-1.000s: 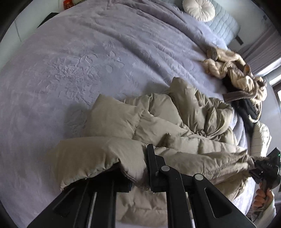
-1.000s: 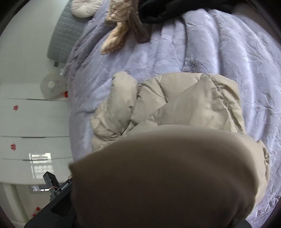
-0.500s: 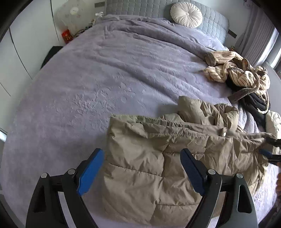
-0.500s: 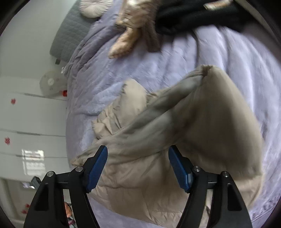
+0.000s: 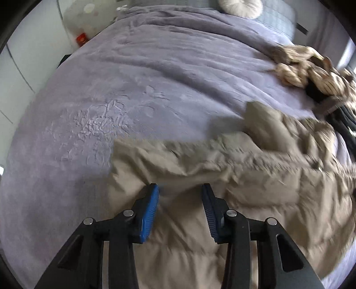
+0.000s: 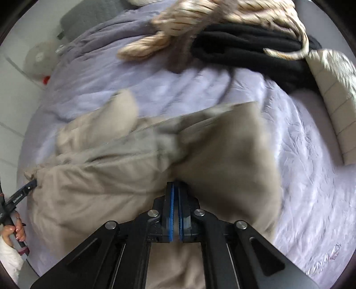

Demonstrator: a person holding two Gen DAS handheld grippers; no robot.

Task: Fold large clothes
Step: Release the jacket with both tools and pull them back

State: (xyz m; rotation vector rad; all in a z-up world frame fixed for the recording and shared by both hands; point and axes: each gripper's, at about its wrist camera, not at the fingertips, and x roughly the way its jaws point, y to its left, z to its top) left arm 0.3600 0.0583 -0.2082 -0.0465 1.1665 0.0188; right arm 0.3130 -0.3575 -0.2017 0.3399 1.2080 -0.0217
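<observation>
The left tongs (image 5: 179, 189) fill the bottom centre of the frame, their blue pads (image 5: 149, 211) closing over the beige puffer jacket (image 5: 244, 177) spread across the lower right on the lavender bed (image 5: 133, 77). A striped garment (image 5: 311, 71) lies crumpled at upper right, a round cushion (image 5: 240, 7) at top.

Spread across the near part of the bed (image 5: 133, 93): the puffer jacket (image 5: 222, 177). Beyond it, toward the right edge, a heap of clothes (image 5: 311, 73). At the headboard end, a round cushion (image 5: 240, 6). Just right of the heap, a quilted garment (image 6: 333, 93).
</observation>
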